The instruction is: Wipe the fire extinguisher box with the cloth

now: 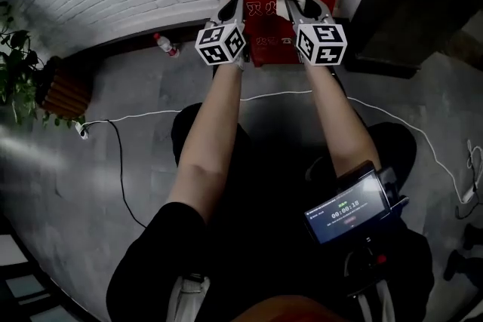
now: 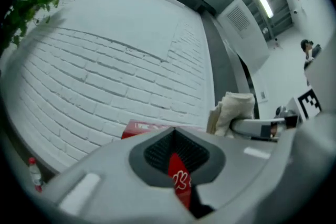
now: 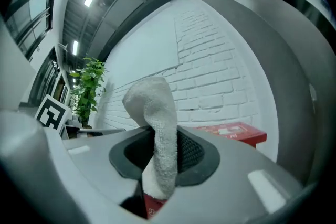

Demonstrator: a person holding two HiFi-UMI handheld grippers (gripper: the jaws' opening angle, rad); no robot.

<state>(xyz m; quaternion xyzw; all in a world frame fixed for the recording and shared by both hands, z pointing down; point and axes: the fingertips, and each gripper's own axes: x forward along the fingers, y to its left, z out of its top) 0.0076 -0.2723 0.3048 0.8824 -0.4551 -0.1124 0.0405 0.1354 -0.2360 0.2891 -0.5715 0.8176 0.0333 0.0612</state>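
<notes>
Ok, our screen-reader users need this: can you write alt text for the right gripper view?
The right gripper is shut on a white cloth that stands up between its jaws. Behind it, a red fire extinguisher box stands by a white brick wall, with a green plant at left.

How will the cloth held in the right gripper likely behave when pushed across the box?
Probably floppy: the cloth folds over above the right gripper, whose jaws pinch it. Likely light and grippy, given its terry texture. It may bunch rather than slide flat.
</notes>
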